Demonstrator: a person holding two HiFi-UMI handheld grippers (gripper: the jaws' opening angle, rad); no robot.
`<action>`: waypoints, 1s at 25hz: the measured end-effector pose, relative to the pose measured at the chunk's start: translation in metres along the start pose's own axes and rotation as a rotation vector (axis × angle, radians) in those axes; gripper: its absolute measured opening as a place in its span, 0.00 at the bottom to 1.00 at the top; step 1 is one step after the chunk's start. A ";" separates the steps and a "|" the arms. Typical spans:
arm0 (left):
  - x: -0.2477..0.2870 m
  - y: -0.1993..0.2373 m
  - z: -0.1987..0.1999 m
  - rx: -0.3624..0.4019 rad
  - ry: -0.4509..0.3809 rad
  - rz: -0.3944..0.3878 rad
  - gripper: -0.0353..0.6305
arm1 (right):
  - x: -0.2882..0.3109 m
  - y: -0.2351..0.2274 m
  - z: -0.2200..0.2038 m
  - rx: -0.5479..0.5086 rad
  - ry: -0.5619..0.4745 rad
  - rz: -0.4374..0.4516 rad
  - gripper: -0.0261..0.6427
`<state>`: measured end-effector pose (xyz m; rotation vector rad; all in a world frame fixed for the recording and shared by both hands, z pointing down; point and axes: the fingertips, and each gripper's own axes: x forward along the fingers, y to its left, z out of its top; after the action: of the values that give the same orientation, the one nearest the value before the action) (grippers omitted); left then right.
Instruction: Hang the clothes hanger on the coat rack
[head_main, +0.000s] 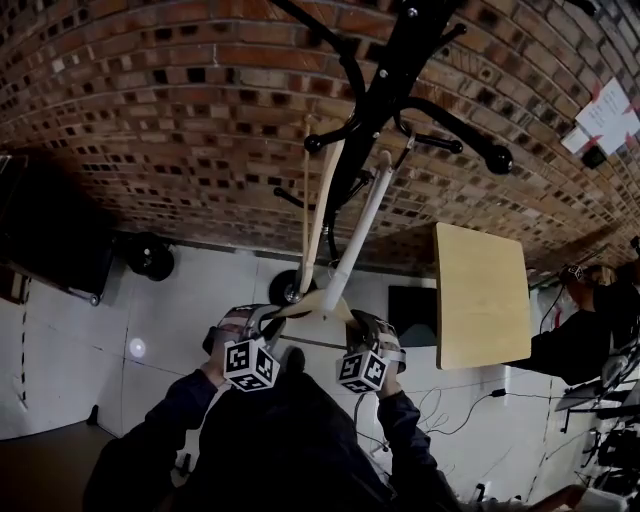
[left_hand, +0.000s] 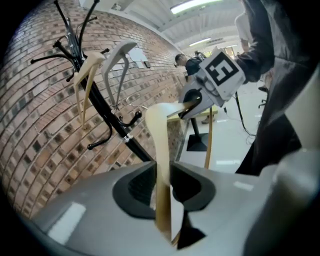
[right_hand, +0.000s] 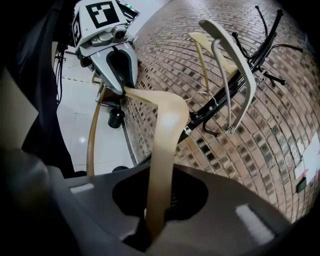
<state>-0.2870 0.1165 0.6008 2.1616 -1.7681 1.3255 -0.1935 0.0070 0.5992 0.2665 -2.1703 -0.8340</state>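
I hold a pale wooden clothes hanger (head_main: 313, 305) between both grippers, below the black coat rack (head_main: 392, 70). The left gripper (head_main: 268, 318) is shut on one arm of the hanger (left_hand: 161, 160), and the right gripper (head_main: 352, 326) is shut on the other arm (right_hand: 164, 145). In the left gripper view the right gripper (left_hand: 194, 102) clamps the far end. In the right gripper view the left gripper (right_hand: 122, 75) does the same. Two hangers hang on the rack: a wooden one (head_main: 320, 210) and a white one (head_main: 362, 230). The held hanger's hook is hidden.
A brick wall (head_main: 150, 120) stands behind the rack. The rack's round base (head_main: 290, 290) sits on the floor just ahead. A light wooden tabletop (head_main: 480, 295) is to the right, with cables on the floor and a person (head_main: 590, 320) at the far right. A dark round object (head_main: 150, 256) lies to the left.
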 end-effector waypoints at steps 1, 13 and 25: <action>0.006 0.002 -0.003 0.002 0.003 0.005 0.19 | 0.006 0.000 -0.001 -0.003 -0.004 -0.004 0.08; 0.070 0.018 -0.035 0.035 0.069 0.070 0.19 | 0.083 0.002 -0.021 -0.056 -0.085 -0.002 0.08; 0.125 0.033 -0.062 -0.021 0.130 0.116 0.19 | 0.139 -0.010 -0.028 -0.174 -0.194 -0.055 0.08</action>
<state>-0.3523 0.0404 0.7037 1.9412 -1.8725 1.4290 -0.2678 -0.0746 0.6893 0.1637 -2.2585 -1.1129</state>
